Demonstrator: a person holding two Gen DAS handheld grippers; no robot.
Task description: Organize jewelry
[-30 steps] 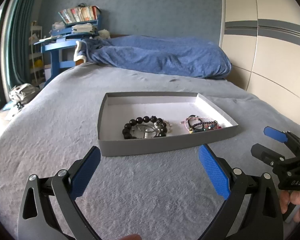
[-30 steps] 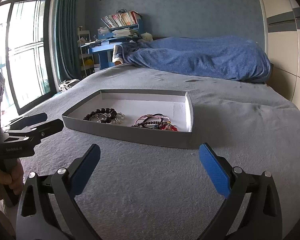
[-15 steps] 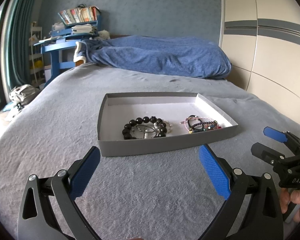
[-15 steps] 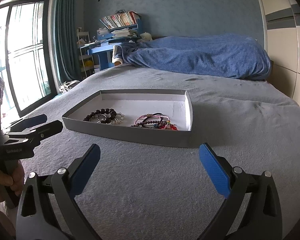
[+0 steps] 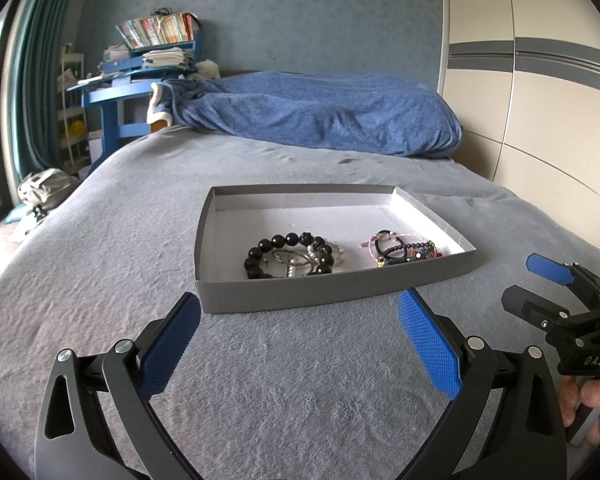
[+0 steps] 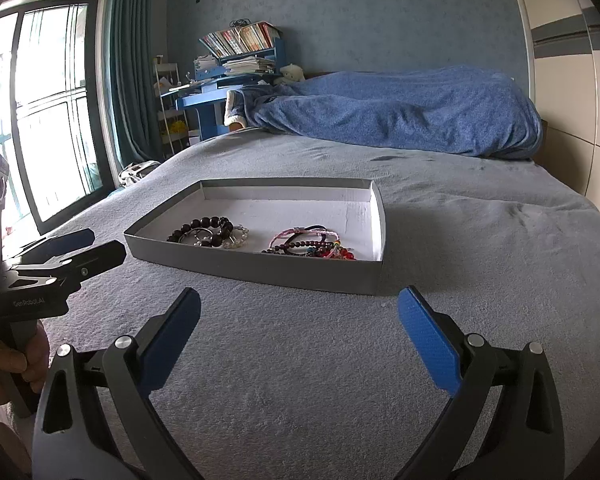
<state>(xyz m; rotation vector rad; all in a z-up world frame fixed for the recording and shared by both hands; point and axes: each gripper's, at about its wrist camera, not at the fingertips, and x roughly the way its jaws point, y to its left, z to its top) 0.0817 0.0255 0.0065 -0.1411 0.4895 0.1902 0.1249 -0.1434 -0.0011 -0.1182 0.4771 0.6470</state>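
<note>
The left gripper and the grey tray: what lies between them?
Only bare grey blanket lies between the left gripper and the tray, as the left wrist view shows.

Daylight filled both views, bright and soft. It came from the tall dark-framed glass window (image 6: 48,120) at the left of the right wrist view, whose panes were blown out to white. The shallow grey cardboard tray (image 6: 260,270) threw a faint shadow on the grey fleece bedspread (image 6: 480,248) at its right end. Fisheye distortion bowed the cream panelled wardrobe (image 5: 540,120) and the teal curtain (image 5: 32,80), and black vignetting closed the corners. Focus was sharp throughout, without motion blur.
</note>
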